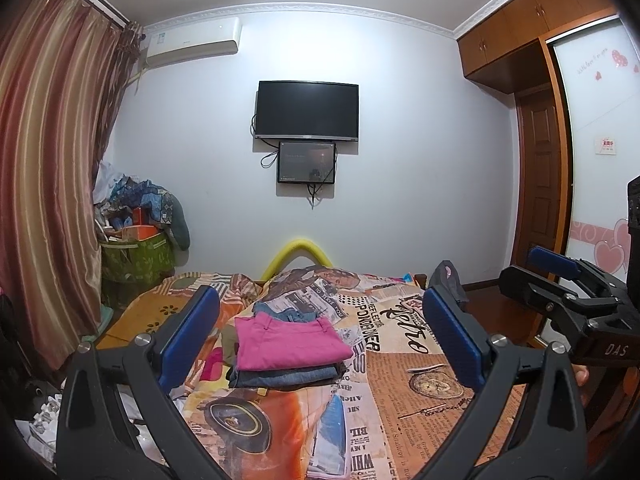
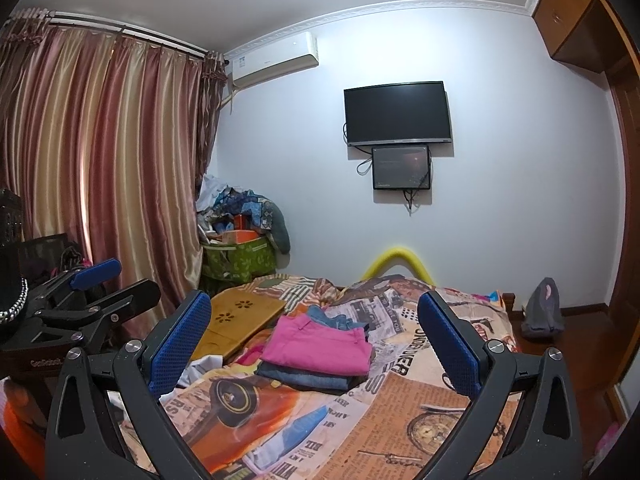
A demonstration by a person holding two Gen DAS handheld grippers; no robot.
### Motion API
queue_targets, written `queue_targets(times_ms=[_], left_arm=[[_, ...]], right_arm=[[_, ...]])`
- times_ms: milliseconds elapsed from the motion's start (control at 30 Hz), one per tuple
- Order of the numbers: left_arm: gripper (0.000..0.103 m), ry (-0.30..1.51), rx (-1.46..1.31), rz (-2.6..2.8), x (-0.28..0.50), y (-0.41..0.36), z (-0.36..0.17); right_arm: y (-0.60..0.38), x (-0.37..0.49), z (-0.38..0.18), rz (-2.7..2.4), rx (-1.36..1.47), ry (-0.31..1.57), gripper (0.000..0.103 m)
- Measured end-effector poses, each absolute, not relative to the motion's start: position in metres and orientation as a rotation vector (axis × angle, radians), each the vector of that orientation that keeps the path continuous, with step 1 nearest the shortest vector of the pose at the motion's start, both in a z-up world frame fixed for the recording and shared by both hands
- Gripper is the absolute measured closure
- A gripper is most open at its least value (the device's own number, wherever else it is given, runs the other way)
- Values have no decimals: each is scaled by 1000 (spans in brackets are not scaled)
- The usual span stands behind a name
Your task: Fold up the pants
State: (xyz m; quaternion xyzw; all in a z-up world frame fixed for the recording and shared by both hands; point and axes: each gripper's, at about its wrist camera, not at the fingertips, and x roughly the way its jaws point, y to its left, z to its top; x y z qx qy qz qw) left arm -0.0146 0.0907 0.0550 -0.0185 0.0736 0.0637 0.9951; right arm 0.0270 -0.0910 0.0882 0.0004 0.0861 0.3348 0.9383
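Folded pink pants lie on top of a stack of folded denim pants in the middle of the bed. My left gripper is raised above the bed, short of the stack, open with nothing between its blue pads. My right gripper is also open and empty, held back from the stack. The right gripper shows at the right edge of the left wrist view. The left gripper shows at the left edge of the right wrist view.
The bed has a newspaper-print cover. A wooden lap tray lies at its left edge. White cloth lies beside it. A green basket of clutter stands by the curtain. A grey bag sits on the floor at right.
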Motion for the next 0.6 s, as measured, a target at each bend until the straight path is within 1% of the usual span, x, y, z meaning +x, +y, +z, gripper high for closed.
queue_targets(times_ms=[600], left_arm=[[0,163,-43,106,-9,94,52]], right_arm=[[-89,27,89,684,2,181,0]])
